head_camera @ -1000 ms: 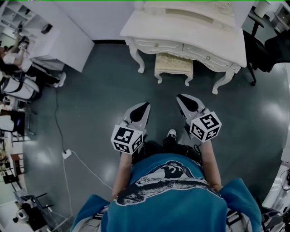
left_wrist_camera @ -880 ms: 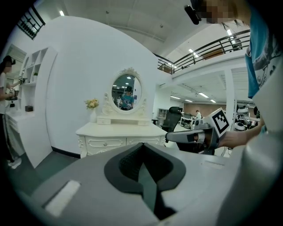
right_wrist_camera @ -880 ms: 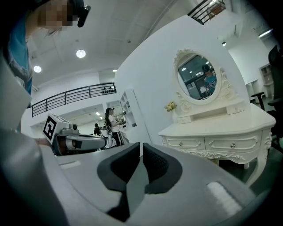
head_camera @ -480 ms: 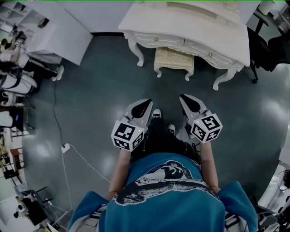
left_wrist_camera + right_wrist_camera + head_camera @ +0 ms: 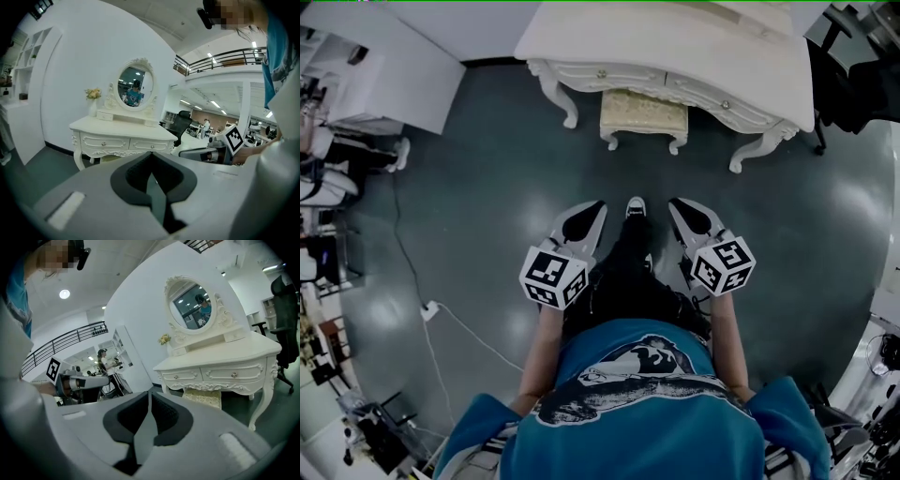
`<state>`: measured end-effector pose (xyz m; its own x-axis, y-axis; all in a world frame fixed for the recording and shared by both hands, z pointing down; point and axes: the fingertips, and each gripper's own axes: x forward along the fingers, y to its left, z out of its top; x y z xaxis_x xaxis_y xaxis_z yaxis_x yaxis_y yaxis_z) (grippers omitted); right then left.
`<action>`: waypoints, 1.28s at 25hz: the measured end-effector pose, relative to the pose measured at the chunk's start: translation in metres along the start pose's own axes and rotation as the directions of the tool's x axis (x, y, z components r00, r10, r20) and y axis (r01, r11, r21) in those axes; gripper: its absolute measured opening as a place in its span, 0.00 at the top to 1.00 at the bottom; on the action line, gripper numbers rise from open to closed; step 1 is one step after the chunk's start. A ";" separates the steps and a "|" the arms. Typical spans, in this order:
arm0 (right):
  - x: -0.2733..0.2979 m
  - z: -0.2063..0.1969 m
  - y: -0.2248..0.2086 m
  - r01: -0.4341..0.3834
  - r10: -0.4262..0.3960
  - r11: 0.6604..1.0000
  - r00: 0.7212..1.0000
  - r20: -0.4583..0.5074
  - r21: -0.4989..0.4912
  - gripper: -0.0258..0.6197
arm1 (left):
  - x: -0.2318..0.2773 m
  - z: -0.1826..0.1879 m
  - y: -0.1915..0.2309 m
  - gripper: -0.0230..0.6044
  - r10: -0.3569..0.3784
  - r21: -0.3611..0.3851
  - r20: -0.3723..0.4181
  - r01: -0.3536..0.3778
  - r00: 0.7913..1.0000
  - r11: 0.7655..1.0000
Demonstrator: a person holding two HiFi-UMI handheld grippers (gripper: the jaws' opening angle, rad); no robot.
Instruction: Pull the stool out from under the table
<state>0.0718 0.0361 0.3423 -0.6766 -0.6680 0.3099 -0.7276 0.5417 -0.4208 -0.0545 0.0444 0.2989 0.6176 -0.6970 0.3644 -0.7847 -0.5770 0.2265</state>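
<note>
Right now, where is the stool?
In the head view the stool is at top centre, partly tucked under the middle of the white table. The right gripper view shows it lower right of centre, just below the drawers.

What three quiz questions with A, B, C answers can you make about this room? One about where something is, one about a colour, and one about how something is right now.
1. Where is the stool?
A. Upside down in the middle of the floor
B. Partly tucked under the dressing table
C. Right next to the person's shoes

2. What colour is the dressing table?
A. Red
B. Black
C. White

3. How are the left gripper's jaws?
A. Shut, with nothing between them
B. Wide open
C. Shut on the stool

Answers:
1 B: the head view shows the stool poking out from under the dressing table's front edge.
2 C: its top, drawers and legs are all creamy white.
3 A: the left gripper view shows the jaws closed together and empty, well short of the stool.
</note>
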 end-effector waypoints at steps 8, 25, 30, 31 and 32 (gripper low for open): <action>0.041 0.010 -0.080 0.051 -0.046 0.995 0.997 -0.064 0.086 0.92 | 0.091 0.018 0.069 0.87 0.004 0.043 0.013 -0.005 1.000 0.999; 0.176 -0.041 -0.253 0.194 -0.134 0.954 0.958 -0.253 0.230 0.81 | 0.249 -0.094 0.239 0.71 -0.016 -0.012 -0.278 0.013 0.960 1.000; 0.204 -0.075 -0.306 0.250 -0.171 0.934 0.939 -0.297 0.255 0.77 | 0.286 -0.139 0.279 0.66 -0.015 -0.102 -0.313 -0.018 0.950 0.995; 0.209 -0.081 -0.315 0.262 -0.177 0.926 0.937 -0.300 0.271 0.76 | 0.292 -0.149 0.286 0.64 -0.015 -0.124 -0.321 -0.027 0.947 0.992; 0.213 -0.086 -0.323 0.272 -0.183 0.917 0.937 -0.299 0.291 0.76 | 0.298 -0.159 0.295 0.63 -0.012 -0.145 -0.329 -0.038 0.944 0.989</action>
<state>0.1532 -0.2374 0.6180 -0.5345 -0.5725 0.6218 -0.8183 0.1664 -0.5502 -0.1103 -0.2653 0.6178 0.5751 -0.5115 0.6384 -0.8071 -0.4819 0.3410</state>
